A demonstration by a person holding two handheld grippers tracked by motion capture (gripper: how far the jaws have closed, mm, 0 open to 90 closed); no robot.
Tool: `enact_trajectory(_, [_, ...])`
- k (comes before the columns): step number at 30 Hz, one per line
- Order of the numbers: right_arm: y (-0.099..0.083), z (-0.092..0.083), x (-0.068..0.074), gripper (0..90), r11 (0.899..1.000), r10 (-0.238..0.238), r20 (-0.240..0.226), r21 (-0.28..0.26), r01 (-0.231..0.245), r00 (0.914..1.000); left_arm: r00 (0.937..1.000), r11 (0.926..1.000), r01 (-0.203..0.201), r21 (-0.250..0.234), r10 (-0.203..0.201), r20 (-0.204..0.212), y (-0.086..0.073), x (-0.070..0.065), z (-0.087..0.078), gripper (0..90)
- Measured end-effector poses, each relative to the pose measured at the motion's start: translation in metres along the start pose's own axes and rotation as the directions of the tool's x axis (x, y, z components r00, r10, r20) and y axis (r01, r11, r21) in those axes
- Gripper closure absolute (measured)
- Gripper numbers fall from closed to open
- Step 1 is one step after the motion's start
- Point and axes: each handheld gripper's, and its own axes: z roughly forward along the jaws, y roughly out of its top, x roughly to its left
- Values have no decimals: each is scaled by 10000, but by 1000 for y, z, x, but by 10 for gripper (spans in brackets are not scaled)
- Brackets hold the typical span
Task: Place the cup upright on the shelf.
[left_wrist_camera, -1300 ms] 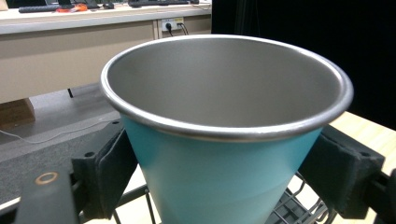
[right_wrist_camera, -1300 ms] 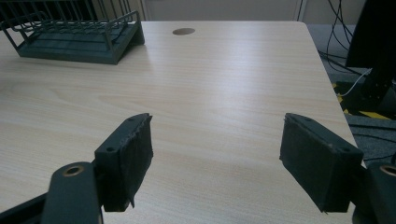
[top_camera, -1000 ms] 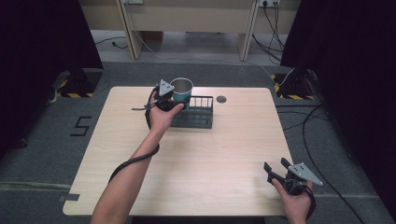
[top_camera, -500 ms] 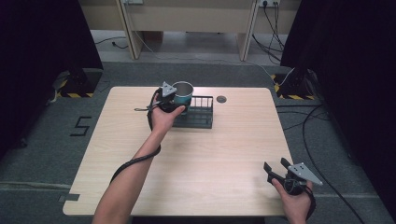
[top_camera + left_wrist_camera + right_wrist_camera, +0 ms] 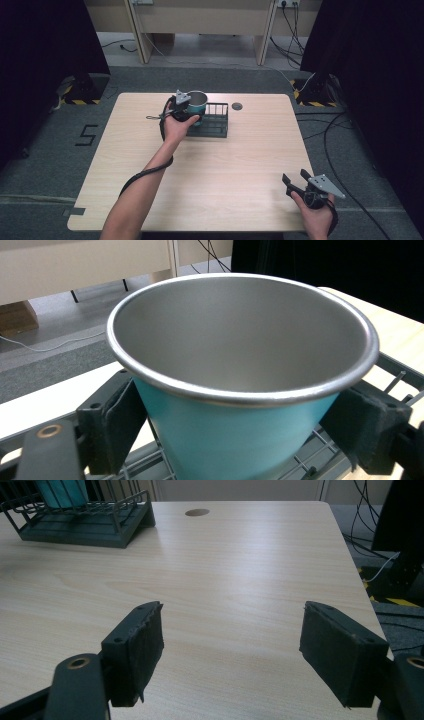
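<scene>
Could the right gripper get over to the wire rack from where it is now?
Probably yes. The right gripper sits open near the table's front corner, and bare table lies between it and the wire rack. The left gripper holds the cup there, crowding that end.

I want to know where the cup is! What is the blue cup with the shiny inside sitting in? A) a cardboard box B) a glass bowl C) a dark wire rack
C: the blue cup, held between the left tongs, sits in the dark wire rack.
</scene>
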Motion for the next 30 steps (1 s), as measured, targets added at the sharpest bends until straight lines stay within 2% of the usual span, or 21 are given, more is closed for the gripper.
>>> enact_trajectory(19, [0,0,0,260,10000,-50,-10,3,50,10000,9999,9999,158,64,-158,64,-4,-2,1,149])
enact_trajectory(26, [0,0,0,260,10000,-16,-27,20,16,10000,10000,9999,84,103,-84,33,-3,-2,-2,143])
enact_trajectory(30, [0,0,0,260,10000,-25,-35,28,25,10000,9999,9999,-143,97,143,1,-3,-2,-6,144])
